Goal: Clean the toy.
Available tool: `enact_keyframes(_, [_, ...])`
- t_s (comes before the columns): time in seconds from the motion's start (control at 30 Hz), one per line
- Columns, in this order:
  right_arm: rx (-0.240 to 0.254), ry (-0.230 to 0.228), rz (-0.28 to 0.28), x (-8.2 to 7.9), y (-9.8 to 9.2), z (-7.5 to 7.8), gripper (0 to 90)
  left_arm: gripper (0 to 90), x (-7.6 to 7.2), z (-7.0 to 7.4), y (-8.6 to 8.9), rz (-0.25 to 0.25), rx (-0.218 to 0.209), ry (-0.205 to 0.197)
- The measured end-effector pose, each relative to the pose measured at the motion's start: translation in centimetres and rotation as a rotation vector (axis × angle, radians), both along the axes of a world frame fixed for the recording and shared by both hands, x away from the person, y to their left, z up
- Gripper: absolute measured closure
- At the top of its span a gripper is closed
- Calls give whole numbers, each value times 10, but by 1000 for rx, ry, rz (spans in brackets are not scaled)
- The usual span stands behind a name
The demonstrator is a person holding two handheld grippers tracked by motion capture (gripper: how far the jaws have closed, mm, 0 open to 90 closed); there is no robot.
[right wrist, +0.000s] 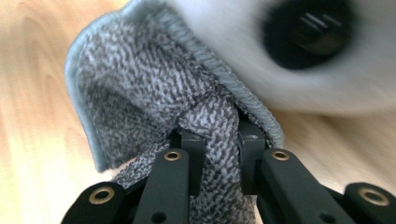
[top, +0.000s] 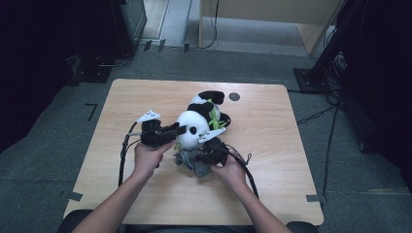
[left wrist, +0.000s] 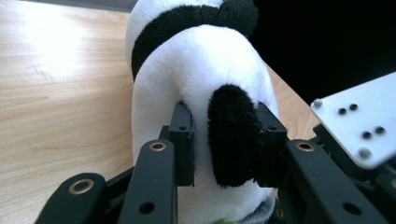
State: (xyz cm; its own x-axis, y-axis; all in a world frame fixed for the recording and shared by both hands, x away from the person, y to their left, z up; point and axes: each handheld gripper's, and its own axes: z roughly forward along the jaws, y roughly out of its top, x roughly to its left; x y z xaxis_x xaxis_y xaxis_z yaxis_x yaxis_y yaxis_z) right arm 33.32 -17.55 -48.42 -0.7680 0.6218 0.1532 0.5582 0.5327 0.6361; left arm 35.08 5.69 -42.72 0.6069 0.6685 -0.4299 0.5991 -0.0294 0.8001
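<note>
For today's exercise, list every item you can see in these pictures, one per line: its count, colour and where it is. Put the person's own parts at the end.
table: one, light wood, centre of the high view, on grey carpet.
panda toy: one, black and white plush with green bits, middle of the table.
grey cloth: one, speckled grey knit with a stitched hem, at the panda toy's near side.
round mark: one, dark, on the table's far edge; what it is cannot be told.
cables: several, black, on the floor to the right.
left gripper: one, black, shut on the panda toy's head at its black ear.
right gripper: one, black, shut on the grey cloth.
forearms: two, bare, entering from the bottom.
</note>
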Motion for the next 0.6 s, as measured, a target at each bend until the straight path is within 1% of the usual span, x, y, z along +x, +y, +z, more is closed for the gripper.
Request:
enact_keyframes(0.07, [-7,-7,-21,3,-6,1,795,673,0,1,2,4,-9,-6])
enact_keyframes(0.2, [0,-12,-71,9,-20,3,794,674,2,2,5,6,-15,-12])
enact_keyframes(0.33, [-1,-36,-130,13,-34,6,794,677,3,2,8,6,-12,-16])
enact_keyframes(0.47, [22,-41,-210,19,-53,10,792,679,4,2,10,12,-9,-15])
enact_keyframes(0.5, [32,-38,-238,21,-59,12,792,680,5,2,11,16,-16,-19])
enact_keyframes(0.6, [68,-38,-293,24,-76,17,791,681,6,4,15,23,-26,-25])
